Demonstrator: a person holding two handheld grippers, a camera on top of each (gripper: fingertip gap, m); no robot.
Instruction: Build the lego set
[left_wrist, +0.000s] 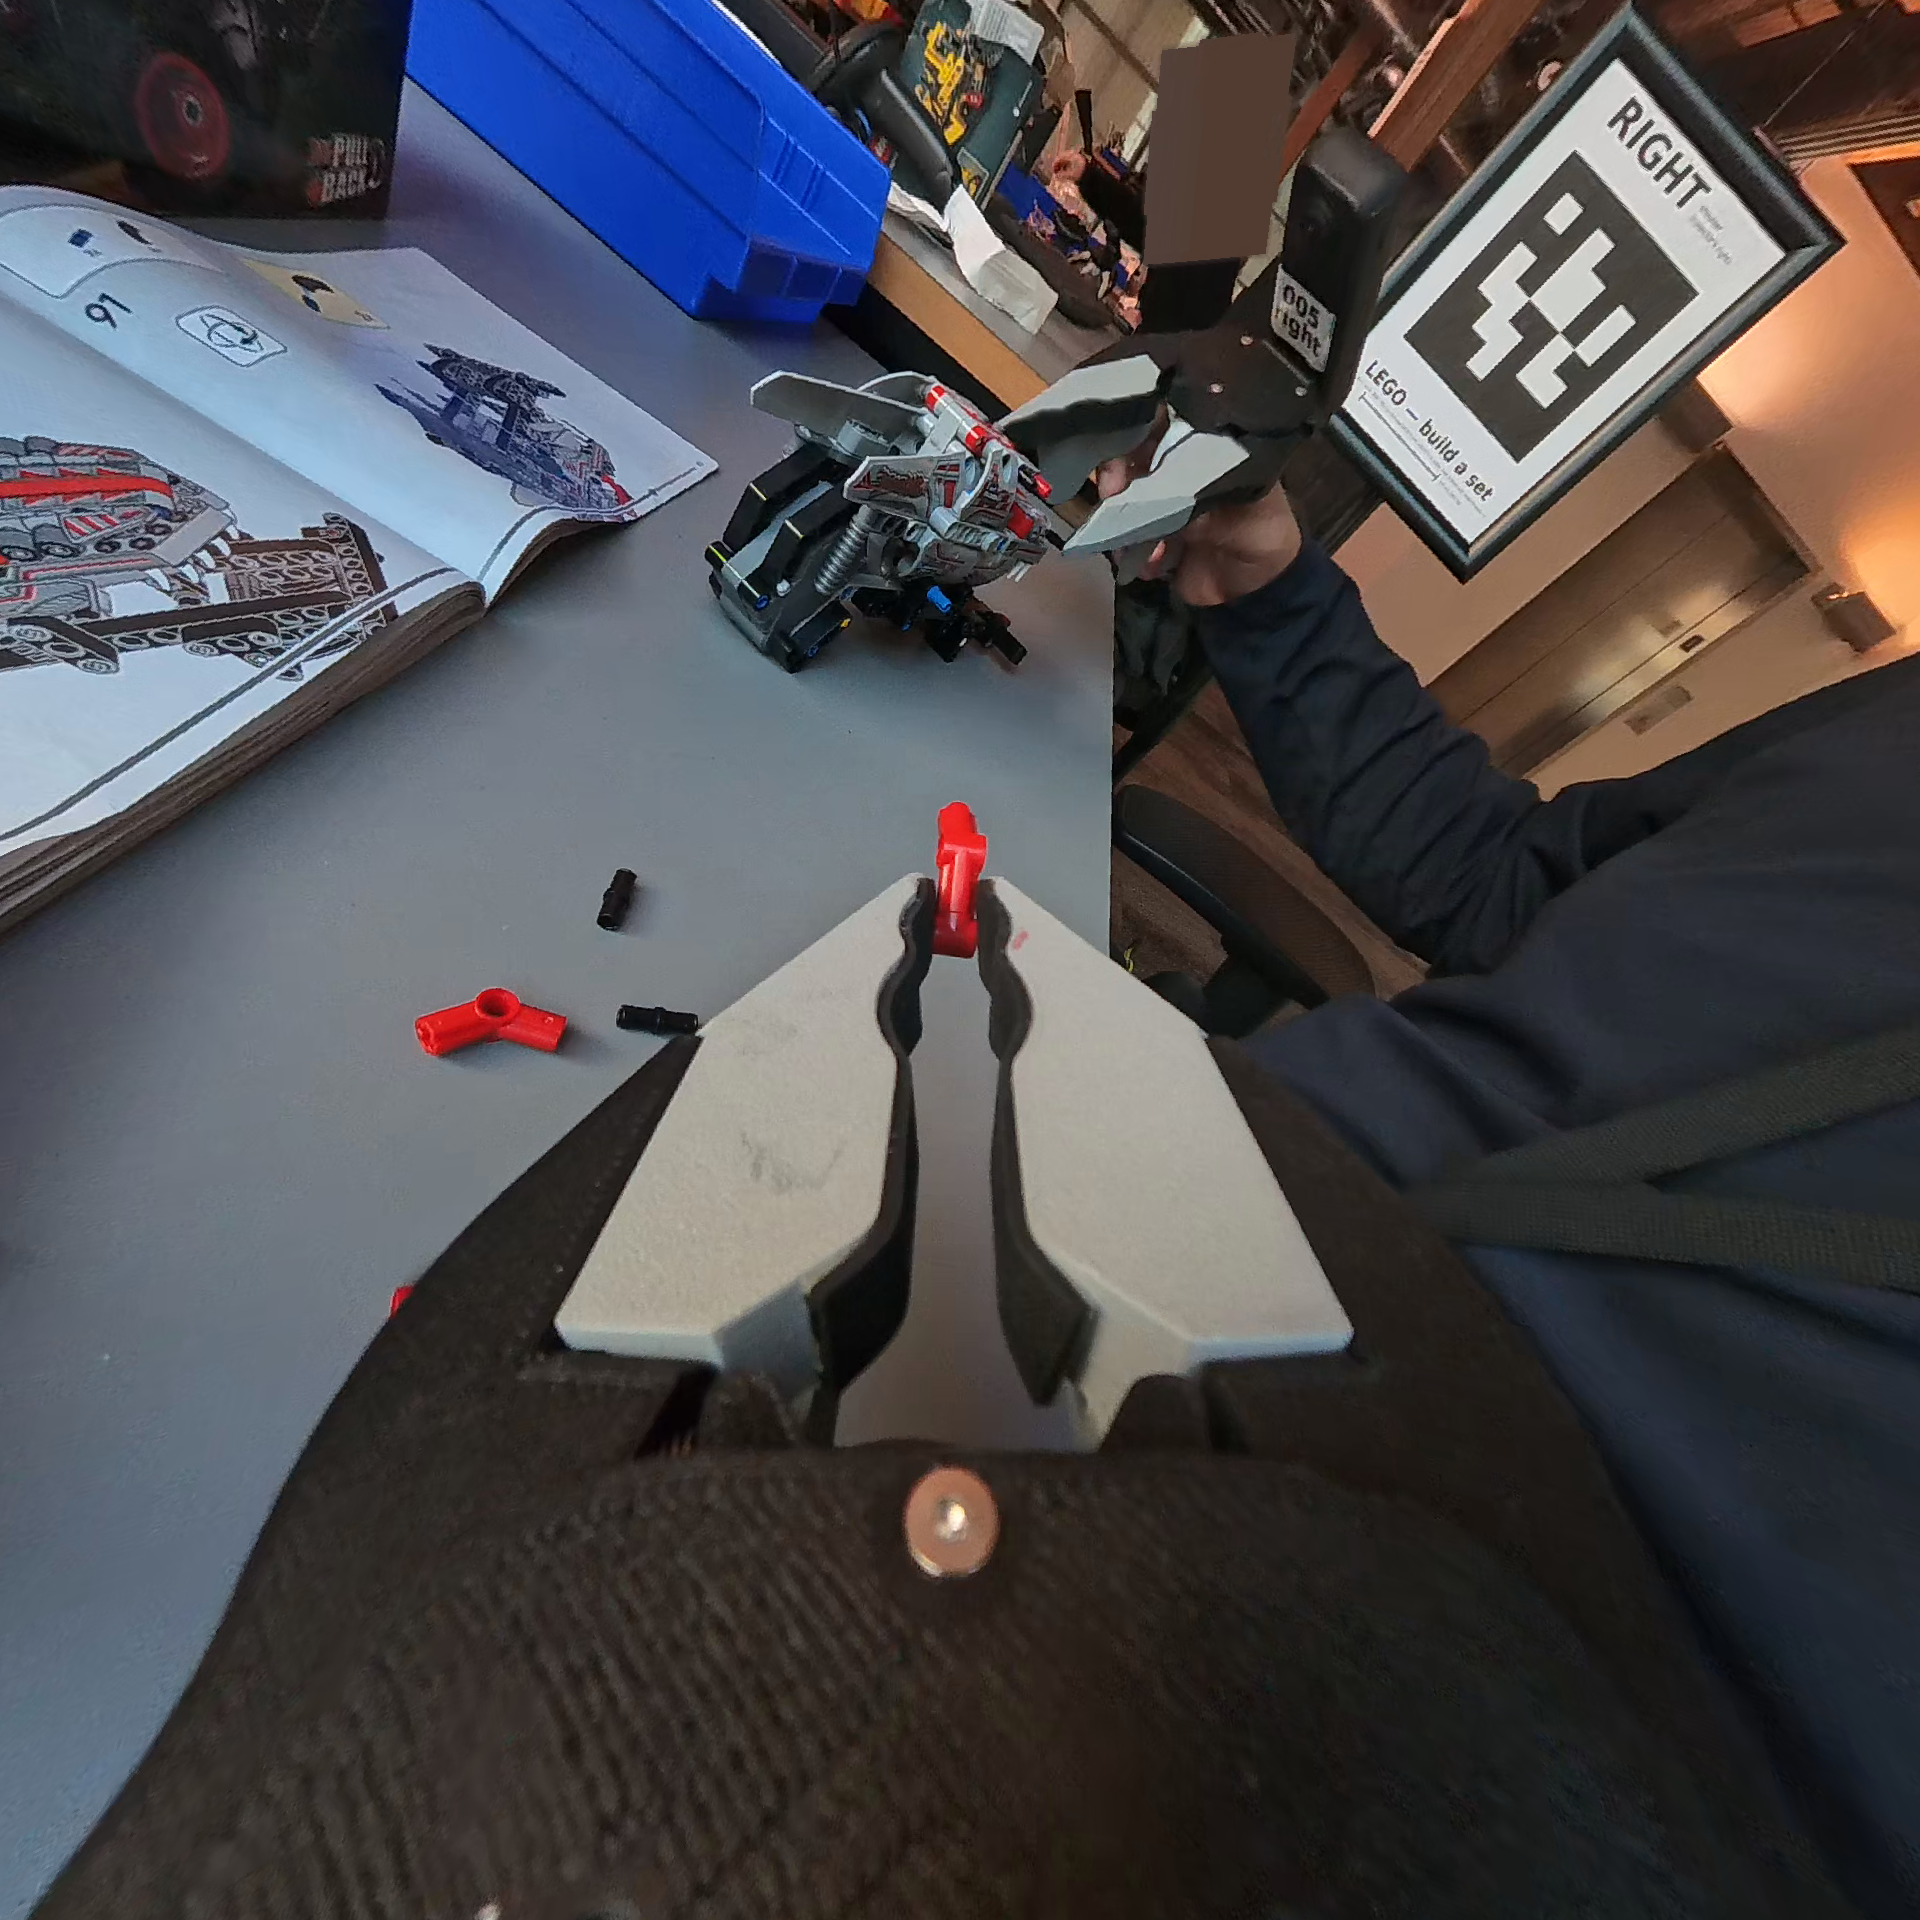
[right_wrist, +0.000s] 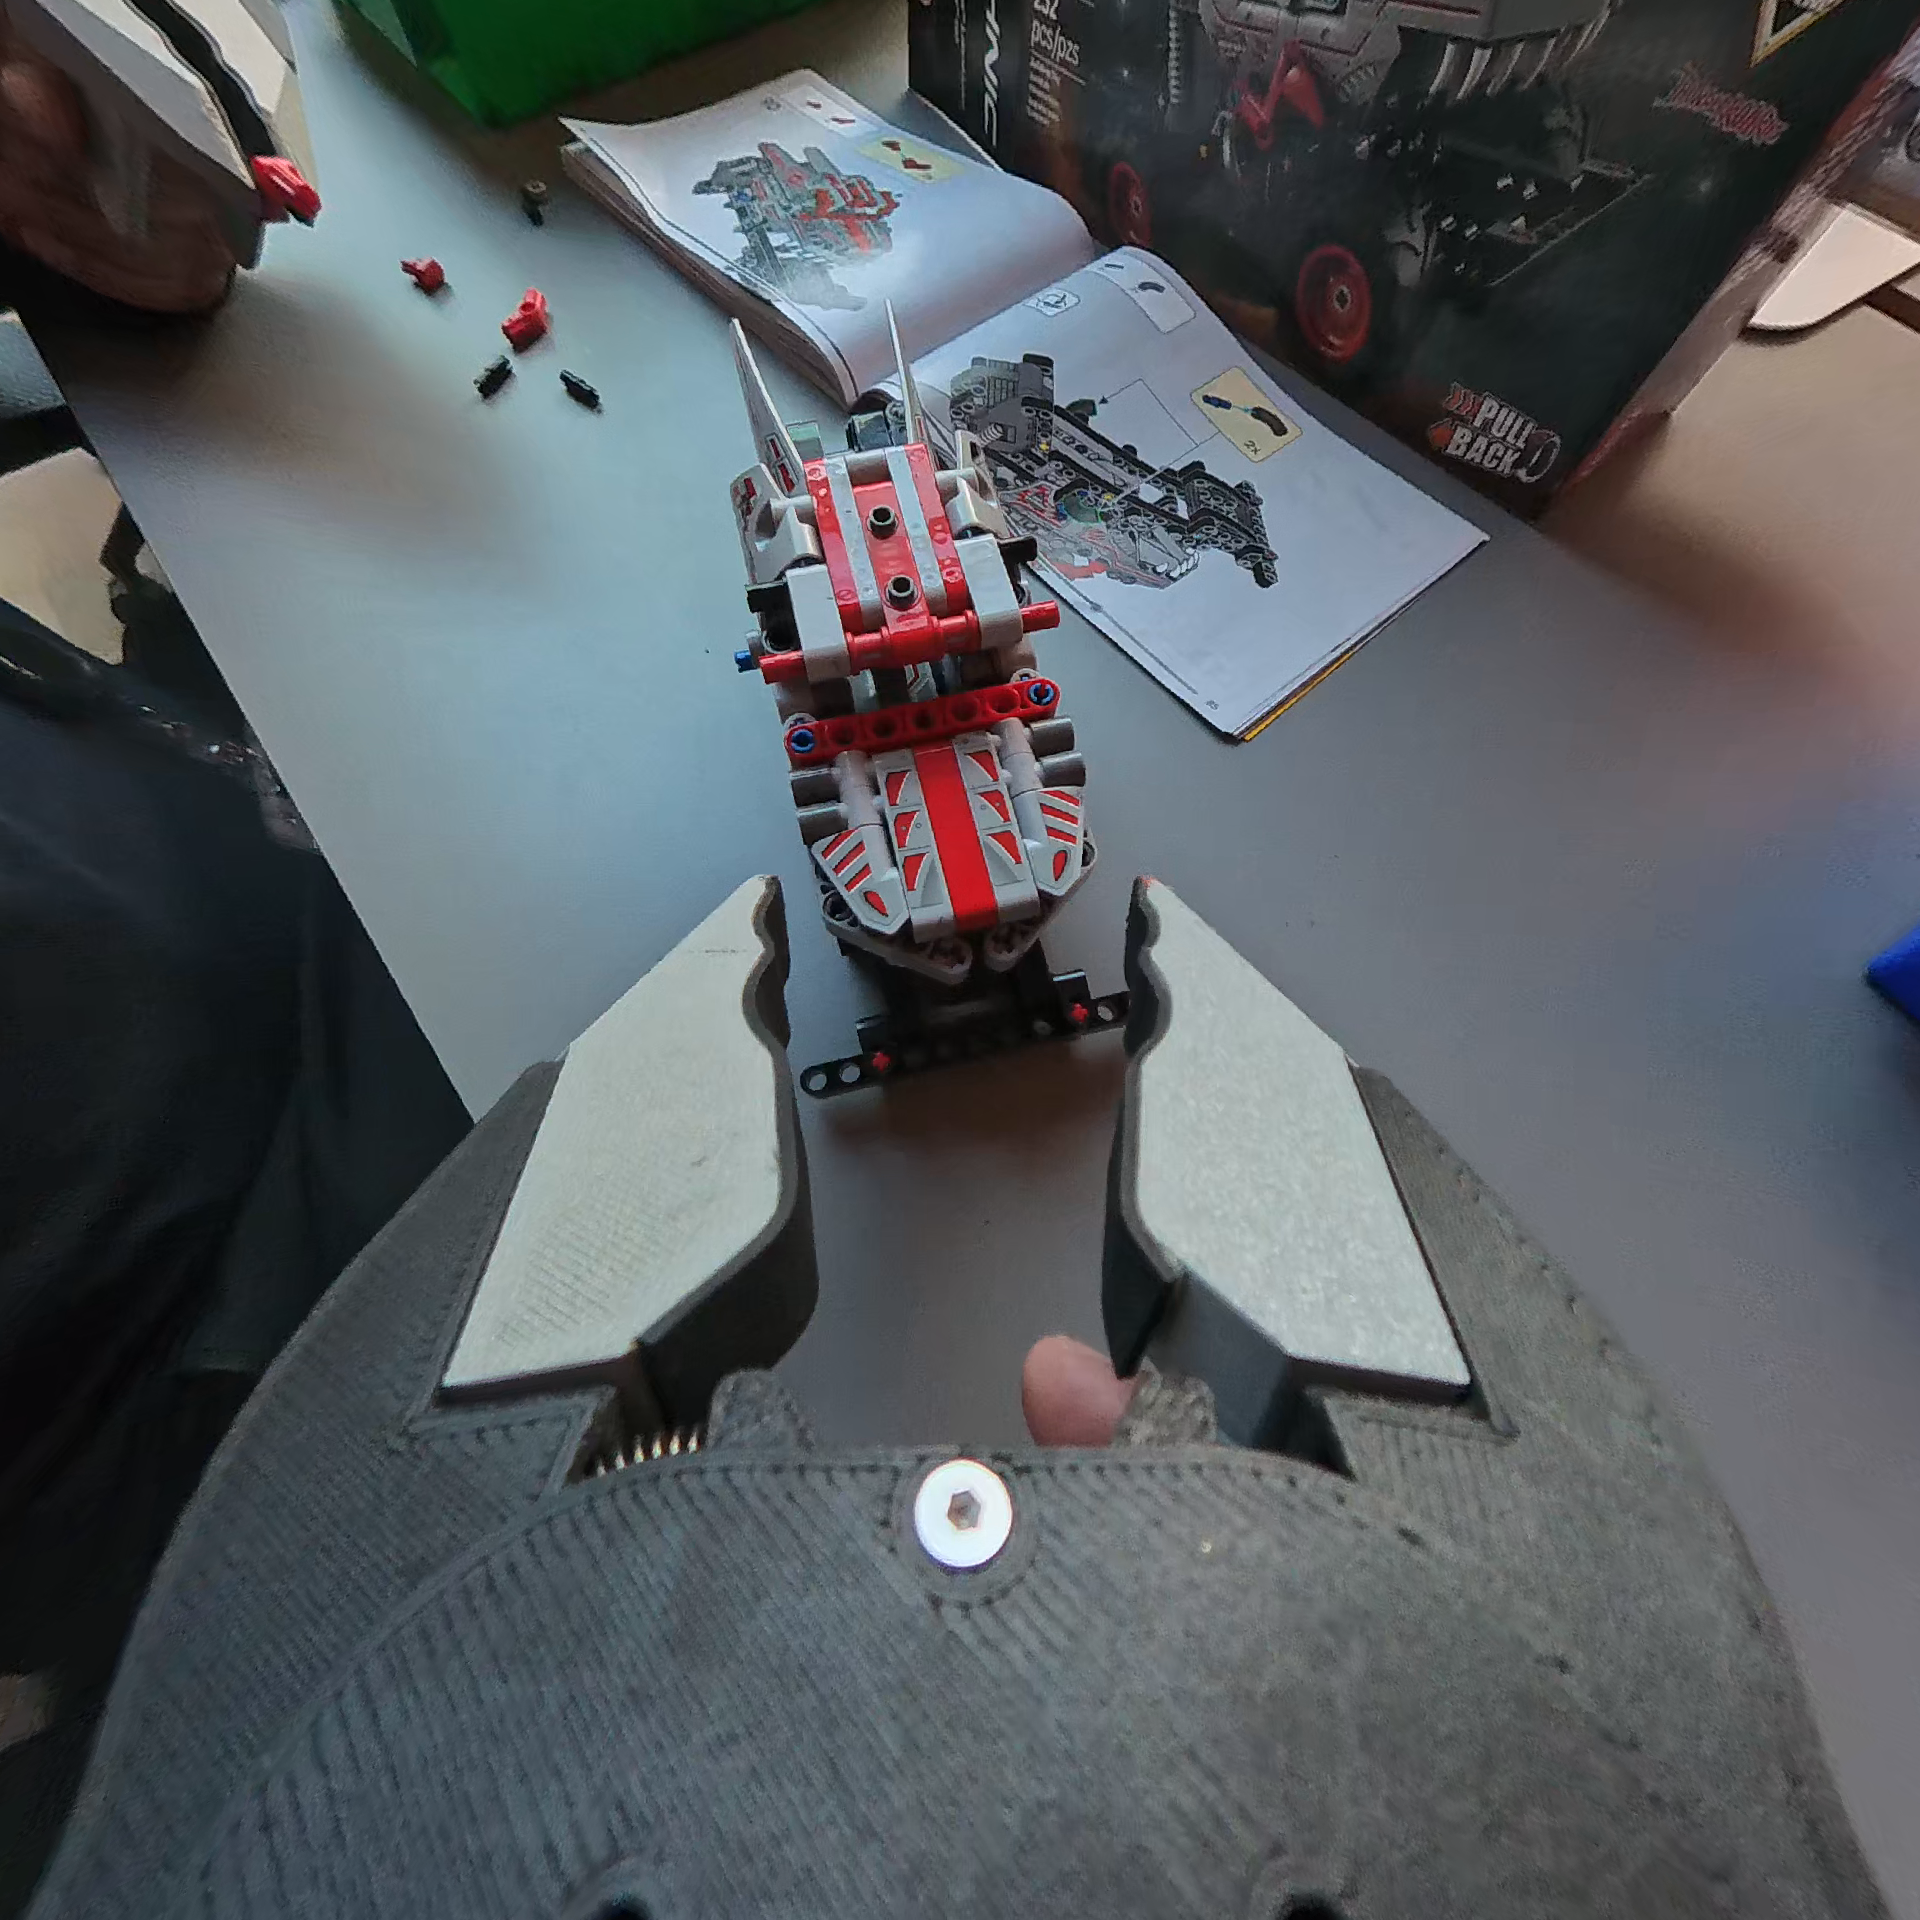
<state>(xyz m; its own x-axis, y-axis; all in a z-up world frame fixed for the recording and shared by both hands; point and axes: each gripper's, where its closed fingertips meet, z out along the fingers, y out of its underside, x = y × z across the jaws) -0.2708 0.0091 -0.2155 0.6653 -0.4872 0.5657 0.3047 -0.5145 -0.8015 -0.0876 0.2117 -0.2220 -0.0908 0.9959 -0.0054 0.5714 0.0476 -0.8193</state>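
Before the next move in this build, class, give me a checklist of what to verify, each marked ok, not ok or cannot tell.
1. Left gripper shut on the red connector: ok.
2. Right gripper open, empty: ok.
3. Lego model resting on the table, between the right fingertips' line: ok.
4. Spare red connector and black pins within view: ok.
5. Instruction booklet open: ok.
6. Connector's target hole on the model: cannot tell.
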